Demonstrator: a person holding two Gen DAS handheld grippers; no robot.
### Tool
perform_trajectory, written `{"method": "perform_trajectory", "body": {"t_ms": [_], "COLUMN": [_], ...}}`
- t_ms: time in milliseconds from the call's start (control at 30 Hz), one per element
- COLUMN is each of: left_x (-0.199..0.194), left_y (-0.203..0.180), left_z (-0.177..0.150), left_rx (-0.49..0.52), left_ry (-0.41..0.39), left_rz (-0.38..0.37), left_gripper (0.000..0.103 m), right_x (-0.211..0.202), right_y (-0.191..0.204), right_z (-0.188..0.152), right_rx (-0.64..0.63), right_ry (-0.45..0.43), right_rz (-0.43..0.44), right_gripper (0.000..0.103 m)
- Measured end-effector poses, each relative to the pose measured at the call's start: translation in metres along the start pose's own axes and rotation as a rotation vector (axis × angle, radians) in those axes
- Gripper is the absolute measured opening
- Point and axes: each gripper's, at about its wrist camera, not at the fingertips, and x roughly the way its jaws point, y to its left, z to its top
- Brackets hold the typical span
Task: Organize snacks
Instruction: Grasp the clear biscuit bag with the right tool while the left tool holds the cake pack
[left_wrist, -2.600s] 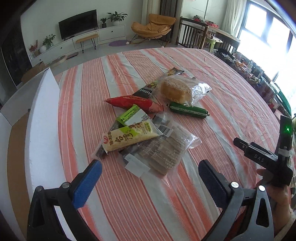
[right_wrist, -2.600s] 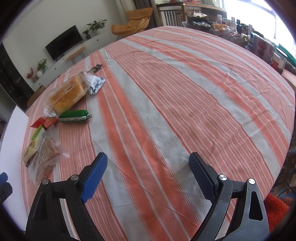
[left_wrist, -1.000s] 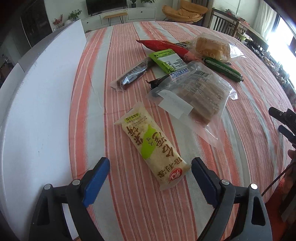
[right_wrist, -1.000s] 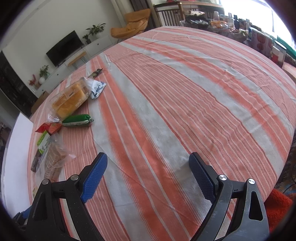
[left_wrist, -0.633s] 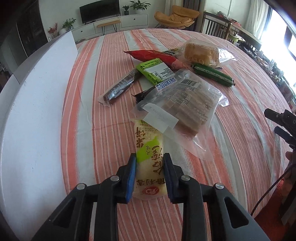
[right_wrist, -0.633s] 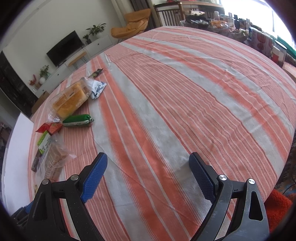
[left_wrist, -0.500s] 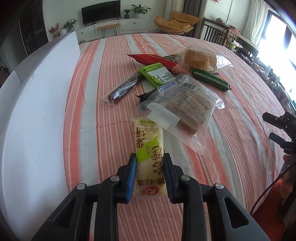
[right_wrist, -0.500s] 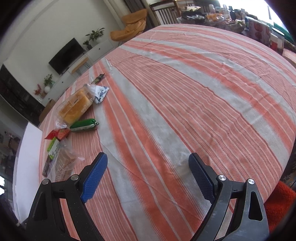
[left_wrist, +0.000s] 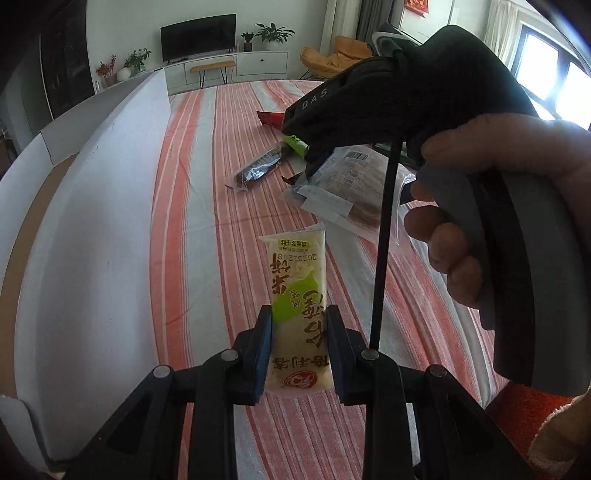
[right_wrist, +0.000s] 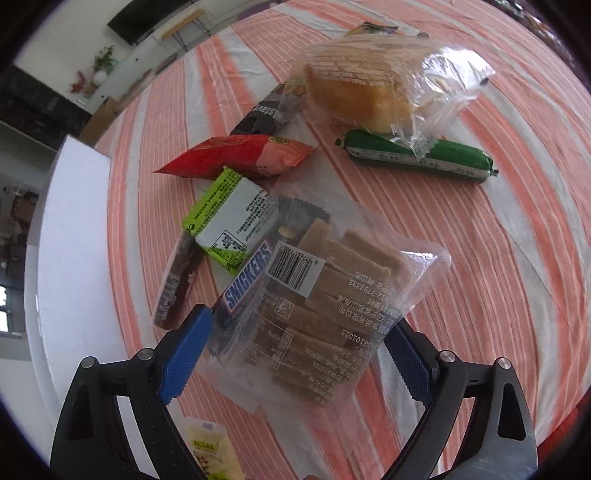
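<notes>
The left claw (left_wrist: 299, 347) pinches the pale rice-cracker packet (left_wrist: 298, 295), while the right claw (right_wrist: 295, 354) gapes wide around the clear biscuit bag (right_wrist: 325, 317) at twelve o'clock.

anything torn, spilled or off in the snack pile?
No tears or spills visible. The snacks lie in a loose heap: the clear bag of brown biscuit bars overlaps the Snickers bar, and the clear bag of yellow cake rests on the green sausage stick. Nothing else stands out.
</notes>
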Motion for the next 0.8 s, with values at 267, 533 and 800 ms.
{"method": "perform_trajectory", "body": {"t_ms": [267, 533, 800], "left_x": [0.004, -0.032, -0.05], "left_y": [0.005, 0.0, -0.002], "left_z": [-0.006, 0.014, 0.024], "left_rx": [-0.004, -0.024, -0.037], "left_ry": [0.013, -0.057, -0.088], "left_rz": [-0.061, -0.161, -0.171], "left_gripper": [0.027, 0.027, 0.027], "right_x": [-0.028, -0.044, -0.047], "right_y": [-0.076, -0.138, -0.11], "right_z": [-0.03, -0.032, -0.021], "right_rx": [-0.116, 0.087, 0.05], "right_ry": [-0.077, -0.077, -0.062], "right_rz": [-0.002, 0.26, 0.06], "right_gripper": [0.056, 0.021, 0.095]}}
